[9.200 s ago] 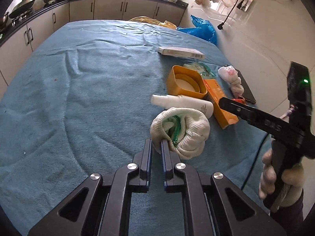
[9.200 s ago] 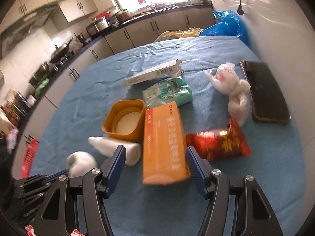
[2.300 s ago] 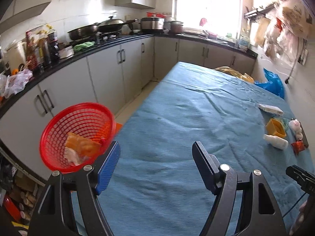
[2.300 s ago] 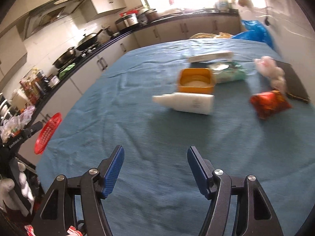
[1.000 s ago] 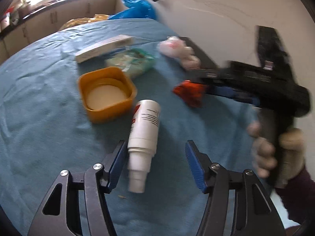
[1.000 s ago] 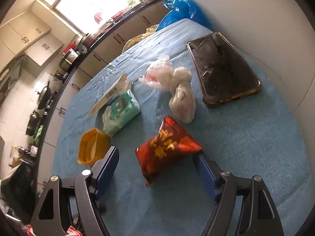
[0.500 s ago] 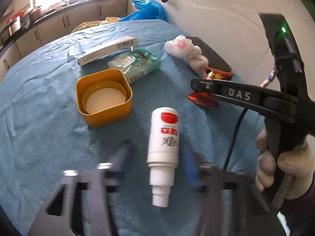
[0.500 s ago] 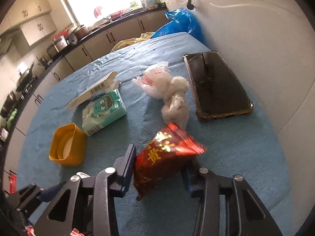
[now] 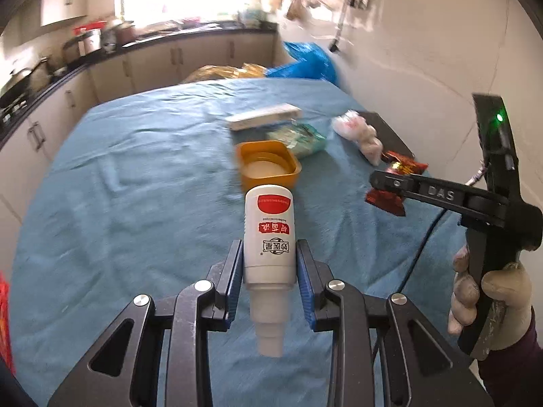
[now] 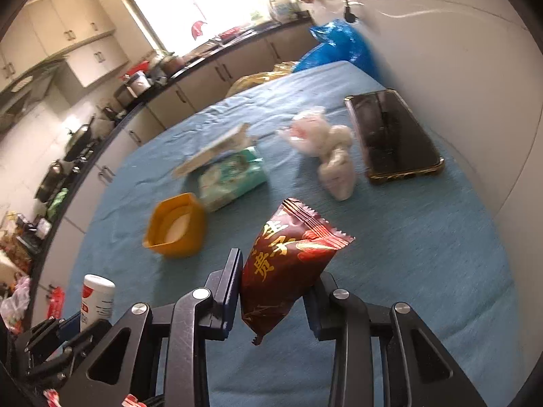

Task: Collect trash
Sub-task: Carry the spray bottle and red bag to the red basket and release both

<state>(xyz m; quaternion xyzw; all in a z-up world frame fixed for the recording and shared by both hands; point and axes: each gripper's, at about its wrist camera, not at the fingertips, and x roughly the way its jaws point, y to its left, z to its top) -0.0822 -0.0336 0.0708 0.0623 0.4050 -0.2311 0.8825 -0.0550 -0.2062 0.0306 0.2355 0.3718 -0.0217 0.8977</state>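
Observation:
My left gripper [image 9: 269, 264] is shut on a white bottle [image 9: 269, 234] with a red label, held above the blue tablecloth with its cap end toward the camera. It also shows in the right wrist view [image 10: 97, 300]. My right gripper [image 10: 276, 279] is shut on a red snack packet [image 10: 288, 264], lifted off the cloth. In the left wrist view the right gripper [image 9: 381, 181] holds the packet [image 9: 390, 200] at the right.
On the blue-covered table [image 10: 424, 254] lie an orange tub [image 10: 176, 225], a green tissue pack [image 10: 232, 176], a flat white box [image 10: 210, 154], a knotted white bag [image 10: 325, 149] and a black phone [image 10: 390, 135]. Kitchen cabinets [image 9: 152, 64] run behind. A wall stands at the right.
My left gripper has closed on the white bottle and lifted it. My right gripper has closed on the red packet and raised it off the cloth.

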